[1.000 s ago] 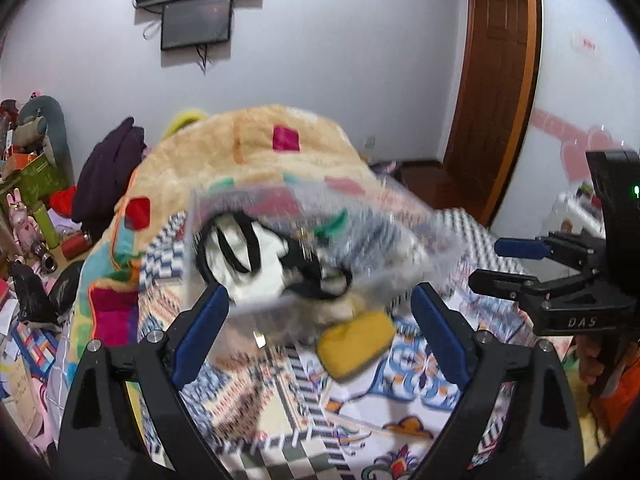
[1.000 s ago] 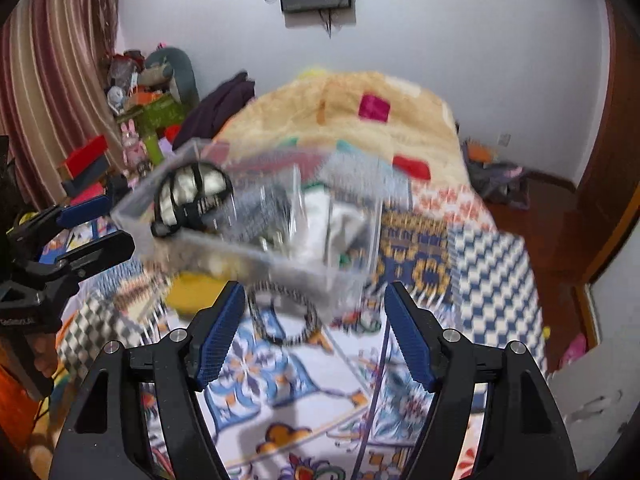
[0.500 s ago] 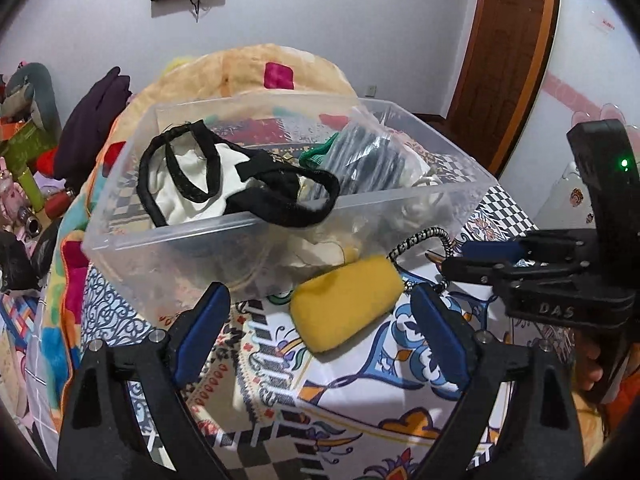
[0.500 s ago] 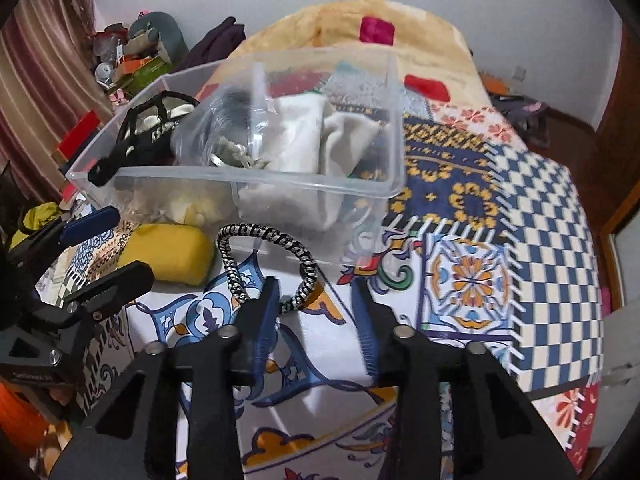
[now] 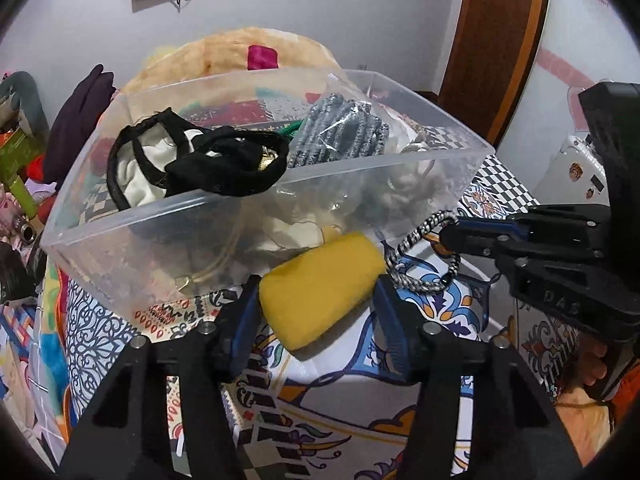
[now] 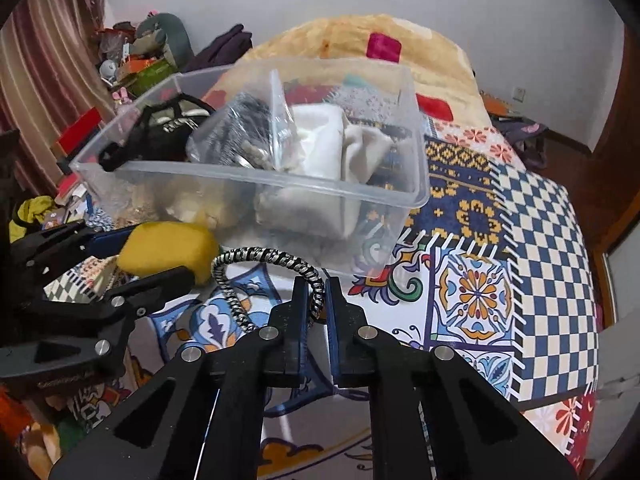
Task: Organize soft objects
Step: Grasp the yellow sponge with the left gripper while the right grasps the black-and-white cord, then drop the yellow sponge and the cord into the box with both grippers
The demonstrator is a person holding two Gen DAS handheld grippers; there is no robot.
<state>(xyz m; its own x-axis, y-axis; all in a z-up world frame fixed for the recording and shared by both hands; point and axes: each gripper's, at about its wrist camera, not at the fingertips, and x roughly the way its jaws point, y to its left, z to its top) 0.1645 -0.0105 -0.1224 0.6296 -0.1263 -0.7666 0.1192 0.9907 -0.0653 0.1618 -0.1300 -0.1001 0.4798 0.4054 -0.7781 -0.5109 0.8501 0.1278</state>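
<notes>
Yellow soft sponge block (image 5: pixel 320 285) sits on the patterned quilt (image 6: pixel 520 240), squeezed in my left gripper (image 5: pixel 316 300); beside it my right gripper (image 6: pixel 317 300) pinches the black-and-white braided cord loop (image 6: pixel 264 258), clear plastic bin (image 6: pixel 256 178) just behind.

Clear glossy plastic bin (image 5: pixel 328 184) on patterned cloth bedspread (image 6: pixel 520 240).
Matt yellow sponge (image 5: pixel 320 284), braided black-and-white cord (image 6: pixel 276 258), matt black plastic gripper fingers (image 6: pixel 298 304).
</notes>
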